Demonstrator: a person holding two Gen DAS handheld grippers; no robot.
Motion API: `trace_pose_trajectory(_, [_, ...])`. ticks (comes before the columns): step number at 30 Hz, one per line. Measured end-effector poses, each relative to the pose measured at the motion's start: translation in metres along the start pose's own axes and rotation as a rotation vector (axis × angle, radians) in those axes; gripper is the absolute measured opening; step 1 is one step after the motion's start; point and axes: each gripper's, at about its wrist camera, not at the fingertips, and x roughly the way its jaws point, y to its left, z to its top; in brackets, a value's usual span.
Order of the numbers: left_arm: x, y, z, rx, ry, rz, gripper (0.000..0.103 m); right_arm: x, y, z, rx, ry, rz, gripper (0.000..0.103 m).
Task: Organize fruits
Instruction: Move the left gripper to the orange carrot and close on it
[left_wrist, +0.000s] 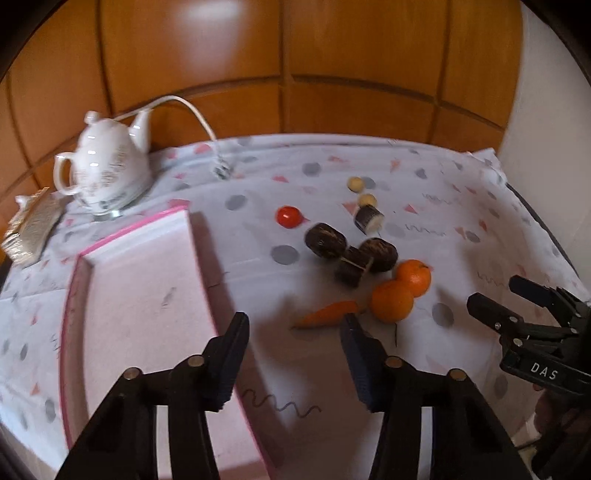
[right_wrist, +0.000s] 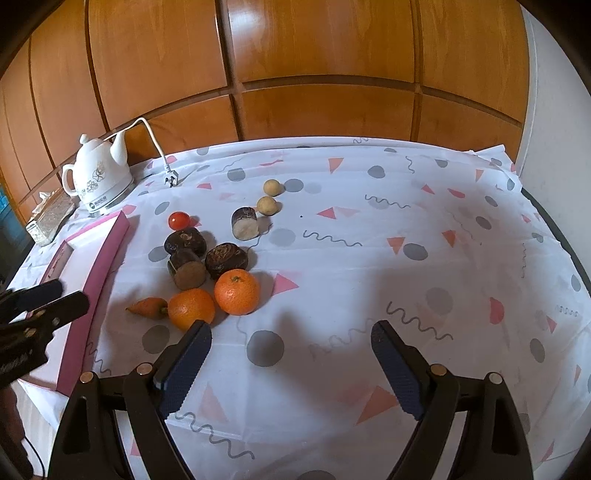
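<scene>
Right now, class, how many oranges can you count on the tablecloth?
2. One orange lies beside the small carrot, nearest the right gripper's open jaws. The other orange touches it, just behind, next to the dark fruits. None seem hidden.

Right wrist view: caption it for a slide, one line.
Open right hand-held gripper hovers near two oranges, a carrot and dark fruits beside a pink tray.

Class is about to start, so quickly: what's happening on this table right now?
A person holds a claw in each hand above a patterned tablecloth. Both the left claw and right claw are open and empty. Two oranges, a small carrot, a tomato and some dark brown pieces lie loose on the cloth beside a pink box, which holds no fruit yet.
</scene>
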Motion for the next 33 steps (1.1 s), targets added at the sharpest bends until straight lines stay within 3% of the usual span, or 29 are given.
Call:
trace_pose_trajectory(1, [0.004, -0.001, 0.002, 0.011, 0.012, -0.008, 0.039, 0.0, 0.0, 0.0, 0.001, 0.0, 0.002, 0.09])
trace_pose_trajectory(2, [0.009, -0.003, 0.005, 0.04, 0.034, -0.023, 0.037, 0.0, 0.0, 0.0, 0.0, -0.001, 0.003, 0.09])
trace_pose_trajectory(8, [0.035, -0.019, 0.012, 0.194, 0.1, -0.063, 0.041, 0.003, -0.003, -0.001, 0.004, 0.014, 0.022, 0.09])
trace_pose_trajectory(15, [0.063, -0.037, 0.013, 0.306, 0.164, -0.109, 0.043, 0.005, -0.006, -0.001, 0.007, 0.022, 0.026, 0.09])
trace_pose_trajectory(17, [0.072, -0.036, 0.014, 0.294, 0.185, -0.124, 0.042, 0.006, -0.006, -0.001, 0.004, 0.023, 0.027, 0.088])
trace_pose_trajectory(22, [0.067, -0.027, 0.011, 0.233, 0.145, -0.14, 0.035, 0.007, -0.006, 0.001, 0.001, 0.029, 0.032, 0.08])
trace_pose_trajectory(24, [0.063, -0.023, 0.009, 0.201, 0.129, -0.134, 0.016, 0.009, -0.004, 0.003, -0.005, 0.033, 0.037, 0.076])
trace_pose_trajectory(25, [0.062, -0.021, 0.008, 0.181, 0.13, -0.138, 0.011, 0.01, -0.003, 0.003, -0.006, 0.036, 0.043, 0.076])
trace_pose_trajectory(28, [0.055, -0.013, 0.004, 0.114, 0.126, -0.159, 0.006, 0.013, 0.001, 0.005, -0.012, 0.041, 0.058, 0.071])
trace_pose_trajectory(33, [0.053, -0.012, 0.0, 0.085, 0.101, -0.166, 0.0, 0.017, 0.003, 0.01, -0.011, 0.048, 0.069, 0.07])
